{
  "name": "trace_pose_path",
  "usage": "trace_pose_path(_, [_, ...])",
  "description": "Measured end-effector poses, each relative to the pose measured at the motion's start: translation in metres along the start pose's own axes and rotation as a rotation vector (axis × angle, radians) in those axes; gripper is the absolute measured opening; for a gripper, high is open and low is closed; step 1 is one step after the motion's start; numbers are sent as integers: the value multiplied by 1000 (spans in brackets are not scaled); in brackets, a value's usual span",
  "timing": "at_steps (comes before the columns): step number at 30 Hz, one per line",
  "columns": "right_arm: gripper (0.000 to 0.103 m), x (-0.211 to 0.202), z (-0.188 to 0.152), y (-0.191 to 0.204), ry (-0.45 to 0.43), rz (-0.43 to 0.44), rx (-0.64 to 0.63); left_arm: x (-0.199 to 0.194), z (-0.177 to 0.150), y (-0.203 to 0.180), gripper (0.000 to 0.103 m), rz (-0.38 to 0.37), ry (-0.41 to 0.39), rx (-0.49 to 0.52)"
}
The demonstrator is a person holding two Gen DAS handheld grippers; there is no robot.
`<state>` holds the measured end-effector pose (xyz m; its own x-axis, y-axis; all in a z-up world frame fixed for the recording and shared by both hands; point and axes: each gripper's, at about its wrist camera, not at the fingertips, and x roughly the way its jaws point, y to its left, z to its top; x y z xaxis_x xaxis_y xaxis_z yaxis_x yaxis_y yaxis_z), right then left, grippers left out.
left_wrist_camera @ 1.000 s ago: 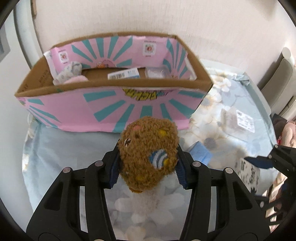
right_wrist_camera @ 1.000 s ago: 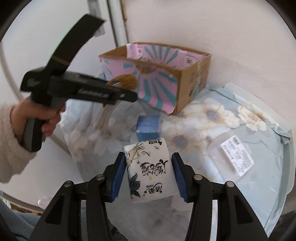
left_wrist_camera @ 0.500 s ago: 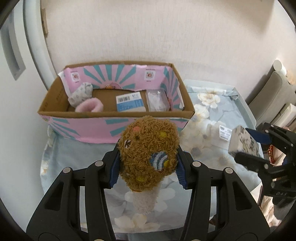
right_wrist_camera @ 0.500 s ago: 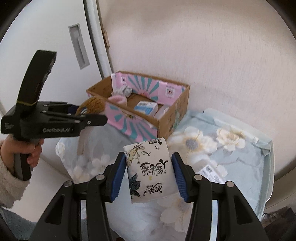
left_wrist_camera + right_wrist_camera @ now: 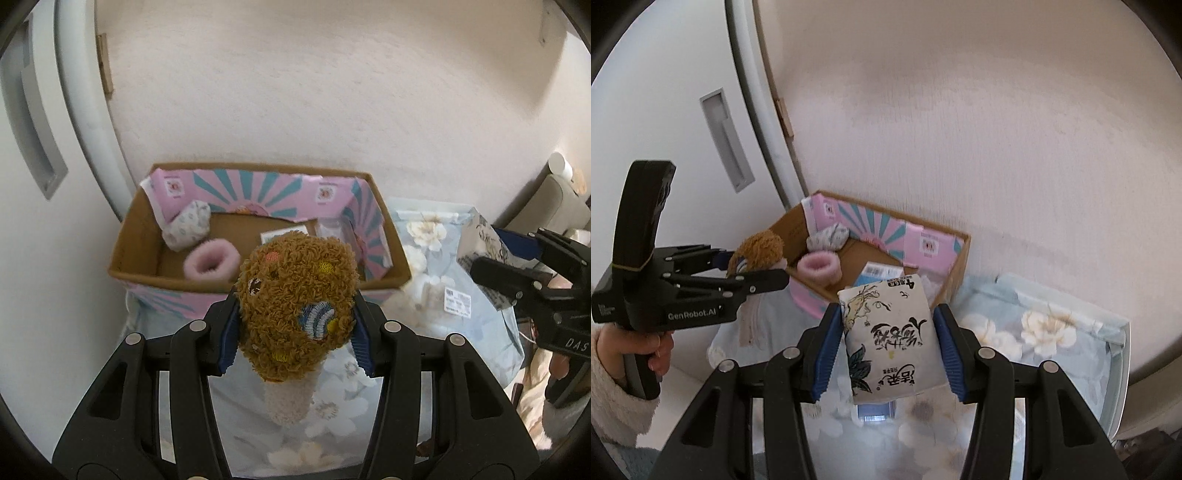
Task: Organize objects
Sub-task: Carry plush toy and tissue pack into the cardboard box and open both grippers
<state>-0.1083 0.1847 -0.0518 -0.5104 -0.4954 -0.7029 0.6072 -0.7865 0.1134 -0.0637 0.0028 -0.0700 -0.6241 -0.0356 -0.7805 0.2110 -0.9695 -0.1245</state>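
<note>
We've got the left gripper (image 5: pixel 295 325) clamped on a fuzzy brown plush toy with coloured patches and a cream stem (image 5: pixel 295 306), held up in the air just in front of the open cardboard box lined with pink-and-teal sunburst paper (image 5: pixel 133 236). Our right gripper (image 5: pixel 888 343) is pinching a white soft tissue pack printed with black calligraphy and leaves (image 5: pixel 886 332), also lifted, off to the box's right.

Inside the box we can see a pink fluffy ring (image 5: pixel 211 263), a balled-up white patterned sock (image 5: pixel 188 229) in the back left corner and a blue-and-white carton (image 5: pixel 879 275).

The box sits at the tabletop's back left corner, on a pale blue cloth with cream flowers (image 5: pixel 1045 328). A clear packet with a barcode label (image 5: pixel 457 302) lies near the right edge. Behind is a textured off-white wall (image 5: pixel 314 92), with a white door with a recessed handle (image 5: pixel 726 140) to the left.
</note>
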Motion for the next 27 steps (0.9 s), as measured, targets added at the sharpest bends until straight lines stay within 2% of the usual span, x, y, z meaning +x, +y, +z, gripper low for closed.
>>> trace_pose_path(15, [47,60,66,19,6,-28,8,20,71,61,46,7,-29,25])
trace_pose_path(27, [47,138,90,41,99,-30,17,89,100,104,46,-37,58,44])
